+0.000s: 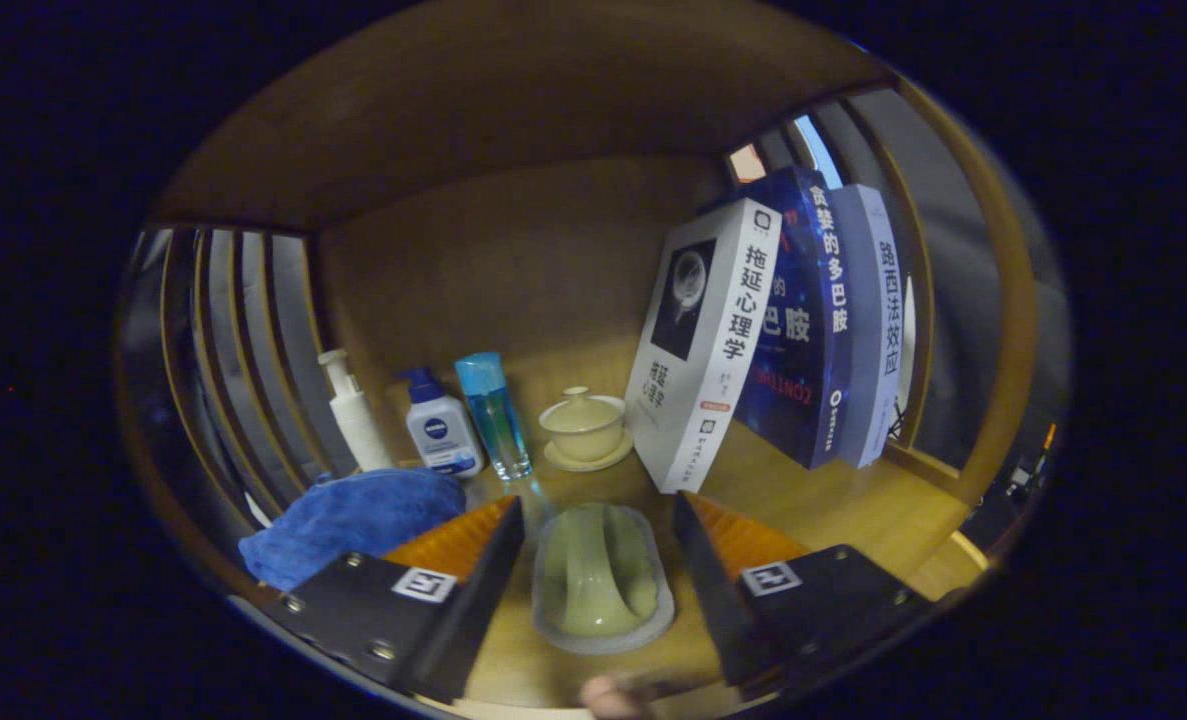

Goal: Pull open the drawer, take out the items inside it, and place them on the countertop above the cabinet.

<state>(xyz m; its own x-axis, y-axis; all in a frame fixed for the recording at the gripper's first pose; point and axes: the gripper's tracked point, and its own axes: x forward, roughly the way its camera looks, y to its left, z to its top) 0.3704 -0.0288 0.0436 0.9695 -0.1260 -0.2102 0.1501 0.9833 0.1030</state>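
vase (601, 575), pale green, lies on its side in a clear tray (653, 625) on the wooden countertop (853, 510), between the two fingers of the gripper (598, 545). the fingers stand spread, one on each side of the tray, with a gap to it on both sides, so they pinch nothing. a blue cloth (353, 520) sits bunched just beside the left finger. beyond the fingers, along the back, stand a white pump bottle (353, 415), a blue-capped white bottle (440, 430), a clear blue bottle (493, 415) and a pale lidded cup (583, 425) on a saucer. three books (783, 330) lean together to the right of the cup. a fingertip (608, 697) shows at the very bottom, below the tray.
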